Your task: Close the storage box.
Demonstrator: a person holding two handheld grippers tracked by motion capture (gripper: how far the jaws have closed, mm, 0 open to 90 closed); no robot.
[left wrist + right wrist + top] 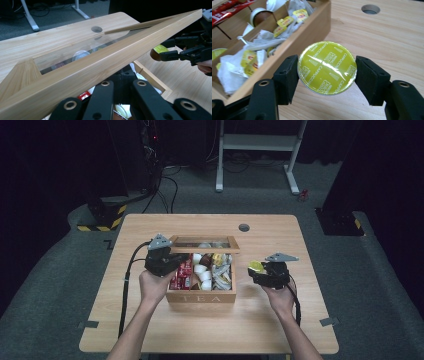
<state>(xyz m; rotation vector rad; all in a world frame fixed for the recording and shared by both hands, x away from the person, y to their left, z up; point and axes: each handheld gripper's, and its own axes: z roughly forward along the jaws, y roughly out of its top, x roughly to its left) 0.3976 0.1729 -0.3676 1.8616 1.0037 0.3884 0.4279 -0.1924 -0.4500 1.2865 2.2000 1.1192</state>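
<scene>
In the high view, the left hand-held gripper (176, 261) sits left of centre in the frame, at the left edge of the open wooden tea box with "TEA" on its front wall (201, 297). Its jaws reach under the raised, glass-paned wooden lid (204, 244). In the left gripper view that lid (105, 62) runs as a slanted bar from lower left to upper right, lying right across the black jaws at the bottom of the frame; whether they pinch it or merely prop it, I cannot tell. Inside the box, red packets (181, 275) fill the left compartment, white round capsules (202, 270) the middle, and yellow-tagged tea bags in white paper (220, 270) the right.

Further right in the high view, just beside the box and clear of it, the right hand-held gripper (256, 268) hovers over the light wooden counter (280, 320). It is clamped on a round coffee capsule with a shiny yellow-green foil top (256, 266). In the right gripper view the capsule (327, 68) sits in the middle of the frame, squeezed from both sides by the two black pads, its printed foil facing the camera, with the box wall (297, 42) at the upper left.
</scene>
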